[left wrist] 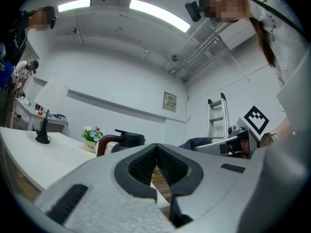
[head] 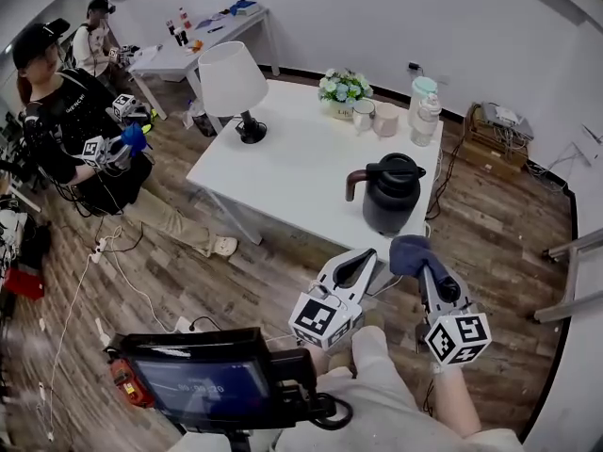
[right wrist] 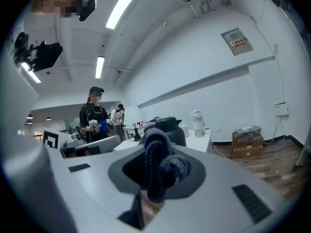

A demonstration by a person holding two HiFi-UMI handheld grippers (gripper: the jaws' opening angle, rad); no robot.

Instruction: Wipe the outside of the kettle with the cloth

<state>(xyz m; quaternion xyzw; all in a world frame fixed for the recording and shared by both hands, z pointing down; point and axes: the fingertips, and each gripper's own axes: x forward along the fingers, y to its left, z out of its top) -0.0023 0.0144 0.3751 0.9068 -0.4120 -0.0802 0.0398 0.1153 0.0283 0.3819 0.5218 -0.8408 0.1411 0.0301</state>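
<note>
My head view gives the layout. The kettle (head: 391, 196) stands upright on the white bench (head: 301, 158), close to its near edge, and both grippers are held off the bench just this side of it. The kettle is squat and rounded, matte black, with a flat lid and a curved brown piece on its left side.

Only the left gripper view lets me read the left gripper (left wrist: 156, 148). It is closed on nothing: the ribbed black pads meet at their tips, and wood floor shows through the gap behind them. The kettle's lid and brown curve peek over the smooth grey jaw bodies.

The right gripper view shows the right gripper (right wrist: 156, 154) clamped on the cloth (right wrist: 158, 166). The cloth is dark blue and nubbly, and it is bunched into a thick fold standing up between the pads, with the kettle's black top right behind it. From overhead the cloth is only a soft blue lump at the gripper's tip, near the kettle's base.

Farther back on the bench are a white-shaded lamp (head: 233, 83), a small pot of flowers (head: 344, 88) and a clear bottle (head: 426, 113).
</note>
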